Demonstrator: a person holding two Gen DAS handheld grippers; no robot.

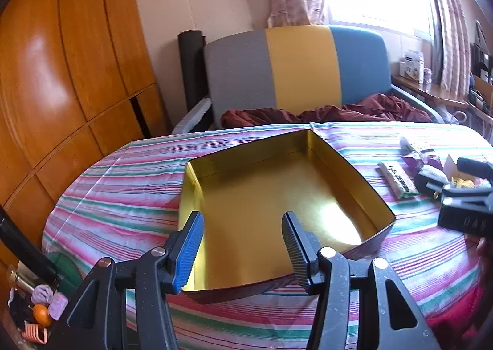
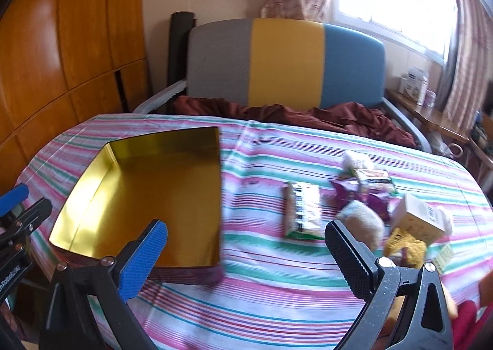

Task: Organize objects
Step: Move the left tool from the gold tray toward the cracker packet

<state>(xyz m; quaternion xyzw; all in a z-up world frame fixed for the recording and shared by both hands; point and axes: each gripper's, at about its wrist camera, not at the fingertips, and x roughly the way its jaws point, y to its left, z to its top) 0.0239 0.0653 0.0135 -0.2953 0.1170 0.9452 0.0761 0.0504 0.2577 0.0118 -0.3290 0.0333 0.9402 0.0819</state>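
Reaching for the snack packet (image 2: pixel 303 211), I keep my right fingers (image 2: pixel 345 254) spread wide, left fingers (image 1: pixel 194 245) parted, empty, above the tin (image 1: pixel 354 177).

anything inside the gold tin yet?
No. The gold tin shows only its bare shiny floor and walls. The near strip of floor is hidden behind the left tongs.

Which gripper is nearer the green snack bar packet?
Right. The right gripper hangs open just short of the green snack bar packet; the left gripper hovers over the gold tin, farther away.
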